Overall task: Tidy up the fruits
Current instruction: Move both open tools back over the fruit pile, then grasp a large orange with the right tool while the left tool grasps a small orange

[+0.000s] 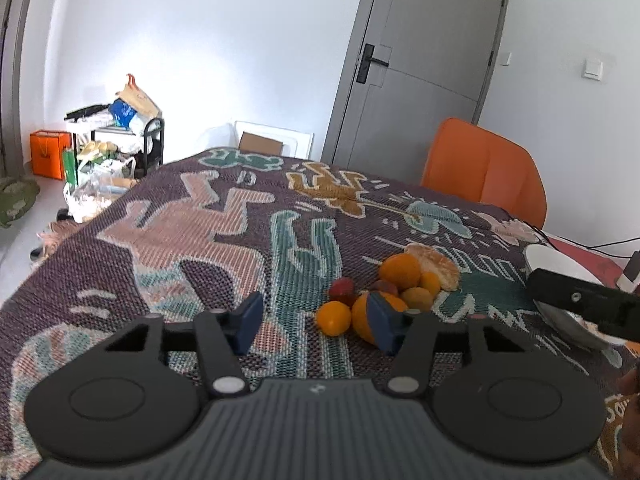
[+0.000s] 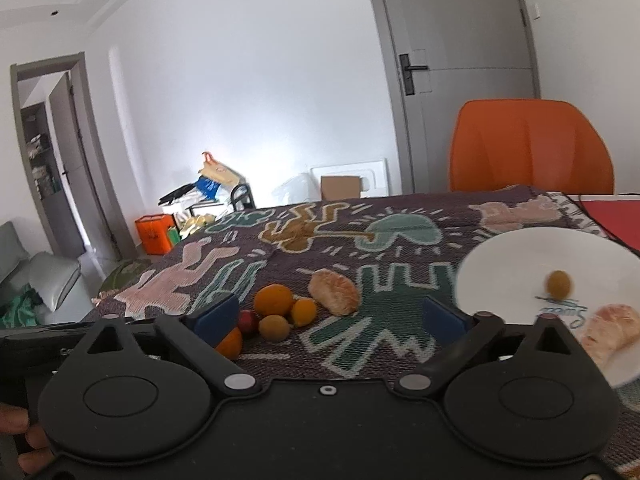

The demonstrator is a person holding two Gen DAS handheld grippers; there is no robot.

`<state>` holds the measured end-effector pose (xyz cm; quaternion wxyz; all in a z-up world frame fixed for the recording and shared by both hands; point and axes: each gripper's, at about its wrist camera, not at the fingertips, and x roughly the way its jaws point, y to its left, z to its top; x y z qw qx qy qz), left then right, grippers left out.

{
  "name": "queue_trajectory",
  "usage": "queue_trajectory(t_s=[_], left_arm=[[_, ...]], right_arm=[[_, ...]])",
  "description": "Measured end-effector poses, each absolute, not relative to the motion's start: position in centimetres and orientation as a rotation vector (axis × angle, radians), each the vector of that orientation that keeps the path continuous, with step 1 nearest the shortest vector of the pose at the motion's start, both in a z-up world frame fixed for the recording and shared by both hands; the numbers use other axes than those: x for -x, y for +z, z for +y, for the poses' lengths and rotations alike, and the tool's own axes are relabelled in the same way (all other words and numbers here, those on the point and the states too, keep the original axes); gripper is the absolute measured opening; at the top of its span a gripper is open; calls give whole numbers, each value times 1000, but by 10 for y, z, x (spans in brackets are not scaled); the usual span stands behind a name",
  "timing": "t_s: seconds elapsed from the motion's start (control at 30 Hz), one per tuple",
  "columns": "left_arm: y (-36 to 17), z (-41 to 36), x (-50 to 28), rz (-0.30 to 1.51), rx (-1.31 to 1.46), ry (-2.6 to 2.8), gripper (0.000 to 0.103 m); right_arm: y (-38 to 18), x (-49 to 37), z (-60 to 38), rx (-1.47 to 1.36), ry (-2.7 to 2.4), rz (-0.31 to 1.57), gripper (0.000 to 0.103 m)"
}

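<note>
Centrally, the fruit pile (image 1: 384,296) of oranges, kumquats and a peeled segment sits on the patterned worktop (image 1: 200,240), an orange chair (image 2: 532,148) beyond. Left tool (image 1: 314,322) is released, empty. Right tool (image 2: 334,316) gapes, empty. Only the right view shows the white plate (image 2: 520,256) holding a kumquat (image 2: 559,284) and peeled citrus (image 2: 608,332).

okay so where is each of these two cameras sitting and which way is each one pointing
Left wrist: on the left gripper, facing forward and down at the fruit pile; own open fingers show.
Right wrist: on the right gripper, facing the plate and pile; own open fingers and a hand show.
Shared: pile, tablecloth, orange chair, door.
</note>
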<state>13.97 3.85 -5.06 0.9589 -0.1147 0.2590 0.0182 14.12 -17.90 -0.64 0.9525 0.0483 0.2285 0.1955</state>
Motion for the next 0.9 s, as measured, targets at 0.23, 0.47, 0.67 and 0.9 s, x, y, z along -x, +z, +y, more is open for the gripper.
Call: queue_trajectory(t_s=[0.23, 0.47, 0.67, 0.9], left_arm=[[-61, 40, -150, 552, 262, 23, 36], [-69, 42, -157, 563, 290, 12, 32], [-74, 39, -166, 587, 293, 2, 29], [-76, 48, -164, 574, 345, -15, 21]], right_arm=[[-12, -154, -164, -82, 431, 521, 78], [-14, -164, -151, -68, 464, 554, 66], [-24, -173, -143, -68, 474, 595, 55], [-28, -174, -132, -68, 501, 614, 53]])
